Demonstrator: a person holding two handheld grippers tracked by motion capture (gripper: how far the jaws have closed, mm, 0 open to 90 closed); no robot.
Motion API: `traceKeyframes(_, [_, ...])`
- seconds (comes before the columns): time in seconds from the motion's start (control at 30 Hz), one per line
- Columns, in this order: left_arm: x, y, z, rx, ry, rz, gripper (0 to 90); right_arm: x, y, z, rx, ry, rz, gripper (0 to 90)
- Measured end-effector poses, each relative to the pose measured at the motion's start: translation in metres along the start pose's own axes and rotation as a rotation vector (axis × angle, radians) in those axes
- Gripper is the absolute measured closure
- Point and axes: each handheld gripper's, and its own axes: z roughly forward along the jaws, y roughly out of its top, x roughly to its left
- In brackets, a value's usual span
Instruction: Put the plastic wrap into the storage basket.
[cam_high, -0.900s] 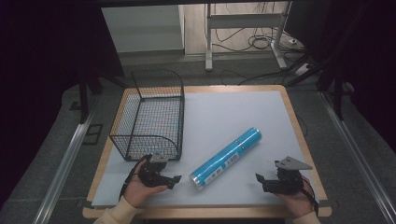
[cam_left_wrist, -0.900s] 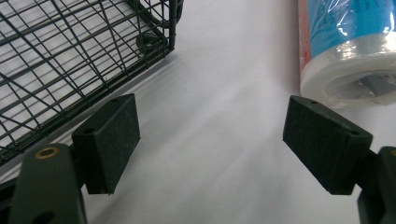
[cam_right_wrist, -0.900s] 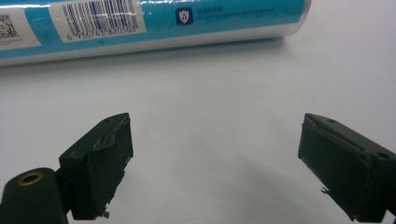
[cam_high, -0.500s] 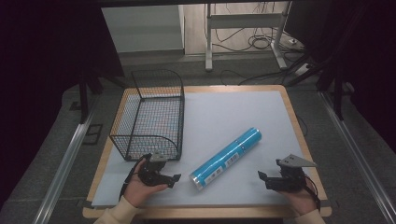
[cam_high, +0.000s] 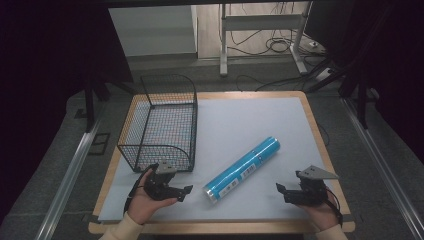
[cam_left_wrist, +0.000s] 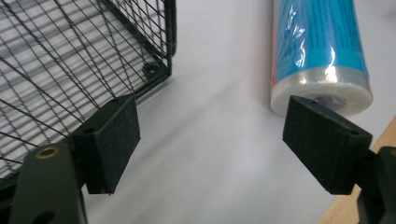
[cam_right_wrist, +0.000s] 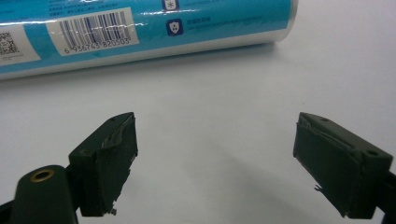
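Left gripper view: blue roll (cam_left_wrist: 322, 51) cropped above.

A black wire basket (cam_high: 165, 120) stands on the pale mat (cam_high: 250, 120) just beyond the left gripper's fingers (cam_left_wrist: 114, 140), and a blue wrapped roll (cam_high: 243, 169) lies slantwise between them and the right gripper's fingers (cam_right_wrist: 105, 158).

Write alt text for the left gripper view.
Two black foam-padded jaws stand wide open over a white table mat. A black wire mesh basket sits upper left, and the end of a blue plastic-wrapped roll lies upper right.
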Motion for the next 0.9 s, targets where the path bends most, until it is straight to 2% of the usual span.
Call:
traceKeyframes(0.07, [0.000,0.001,-0.001,-0.001,-0.001,-0.007,19.7,-0.001,0.001,-0.001,0.000,-0.002,-0.001,14.6])
traceKeyframes(0.27, [-0.006,0.009,-0.007,-0.007,-0.018,0.016,18.6,-0.005,0.001,-0.005,-0.007,-0.023,0.005,14.8])
traceKeyframes(0.43, [-0.010,0.016,-0.010,-0.011,-0.016,0.023,18.0,-0.004,0.000,-0.005,-0.008,-0.023,-0.003,14.8])
traceKeyframes(0.9, [-0.021,0.036,-0.007,0.012,-0.034,0.064,18.0,-0.003,-0.001,-0.003,0.000,-0.015,-0.008,15.8])
